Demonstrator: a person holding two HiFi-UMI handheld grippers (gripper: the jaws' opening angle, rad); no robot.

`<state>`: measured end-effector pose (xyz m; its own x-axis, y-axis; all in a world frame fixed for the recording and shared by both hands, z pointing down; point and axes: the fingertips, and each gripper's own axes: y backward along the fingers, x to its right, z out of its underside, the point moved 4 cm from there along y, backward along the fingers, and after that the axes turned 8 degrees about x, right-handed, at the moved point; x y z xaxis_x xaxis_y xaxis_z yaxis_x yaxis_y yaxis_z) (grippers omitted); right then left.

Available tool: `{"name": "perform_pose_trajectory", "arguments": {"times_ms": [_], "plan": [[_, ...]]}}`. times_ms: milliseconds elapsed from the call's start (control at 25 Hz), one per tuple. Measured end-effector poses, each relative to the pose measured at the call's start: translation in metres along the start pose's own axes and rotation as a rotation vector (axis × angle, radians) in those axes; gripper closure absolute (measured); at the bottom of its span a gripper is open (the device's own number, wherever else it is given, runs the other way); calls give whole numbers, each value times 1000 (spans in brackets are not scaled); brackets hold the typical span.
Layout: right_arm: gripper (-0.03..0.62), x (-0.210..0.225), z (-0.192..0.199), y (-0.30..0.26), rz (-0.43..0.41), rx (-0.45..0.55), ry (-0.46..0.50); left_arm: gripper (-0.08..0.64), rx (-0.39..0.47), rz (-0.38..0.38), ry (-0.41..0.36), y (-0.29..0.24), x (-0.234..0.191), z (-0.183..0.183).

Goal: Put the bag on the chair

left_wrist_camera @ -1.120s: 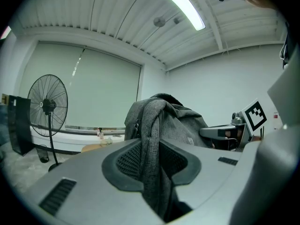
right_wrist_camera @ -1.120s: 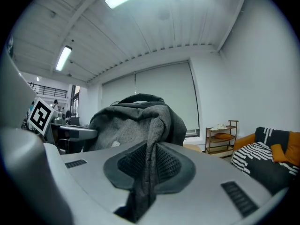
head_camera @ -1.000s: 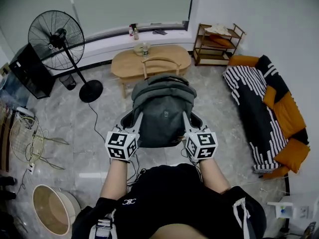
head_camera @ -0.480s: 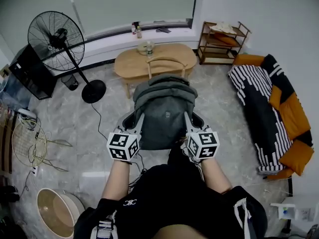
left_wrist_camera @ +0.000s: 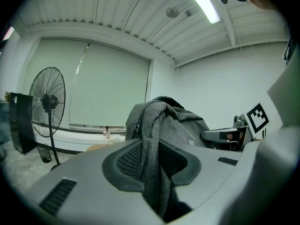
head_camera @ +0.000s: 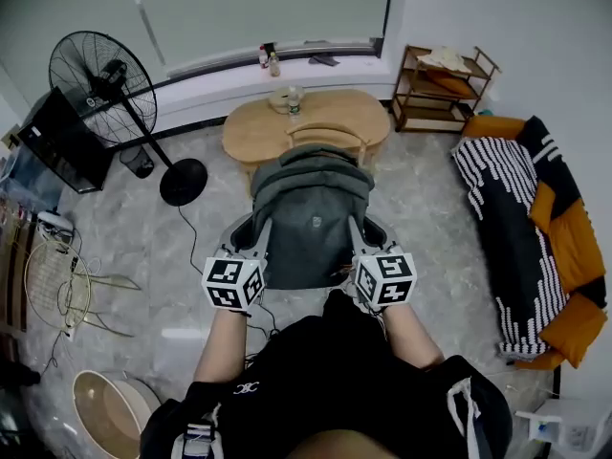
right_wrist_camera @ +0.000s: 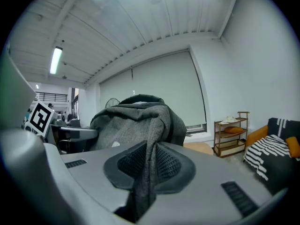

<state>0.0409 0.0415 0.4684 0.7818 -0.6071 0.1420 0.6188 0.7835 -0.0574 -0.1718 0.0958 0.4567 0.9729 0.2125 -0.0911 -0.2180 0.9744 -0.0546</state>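
Note:
A grey backpack (head_camera: 309, 216) hangs in the air in front of me, carried between both grippers. My left gripper (head_camera: 251, 247) is shut on the bag's left strap (left_wrist_camera: 152, 163), pinched between its dark pads (left_wrist_camera: 126, 161). On the other side, my right gripper (head_camera: 361, 245) is shut on the right strap (right_wrist_camera: 149, 168). The wooden chair (head_camera: 330, 134) stands just beyond the bag, in front of the oval table; only its curved backrest shows above the bag's top. The bag's body (right_wrist_camera: 126, 125) rises ahead of both gripper cameras.
A wooden oval table (head_camera: 306, 122) with a bowl stands behind the chair. A standing fan (head_camera: 105, 79) and a black box (head_camera: 62, 142) are at the left, a striped sofa (head_camera: 526, 218) and a small shelf (head_camera: 445, 89) at the right. A basin (head_camera: 105, 414) sits near left.
I have stepped forward with the bag held in both grippers. The table and chair have slid slightly right and up in the head view. Both grips are unchanged.

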Motion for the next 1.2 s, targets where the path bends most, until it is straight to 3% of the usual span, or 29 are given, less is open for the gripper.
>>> {"name": "perform_pose_trajectory", "arguments": {"times_ms": [400, 680, 960, 1200], "plan": [[526, 124, -46, -150, -40, 4, 9, 456, -26, -45, -11, -186, -29, -30], [526, 201, -65, -223, -54, -10, -9, 457, -68, -67, -4, -289, -32, -40], [526, 236, -65, -273, -44, -31, -23, 457, -107, -53, 7, -348, -50, -34], [526, 245, -51, -311, 23, -76, -55, 457, -149, 6, 28, -390, -81, -22]]}}
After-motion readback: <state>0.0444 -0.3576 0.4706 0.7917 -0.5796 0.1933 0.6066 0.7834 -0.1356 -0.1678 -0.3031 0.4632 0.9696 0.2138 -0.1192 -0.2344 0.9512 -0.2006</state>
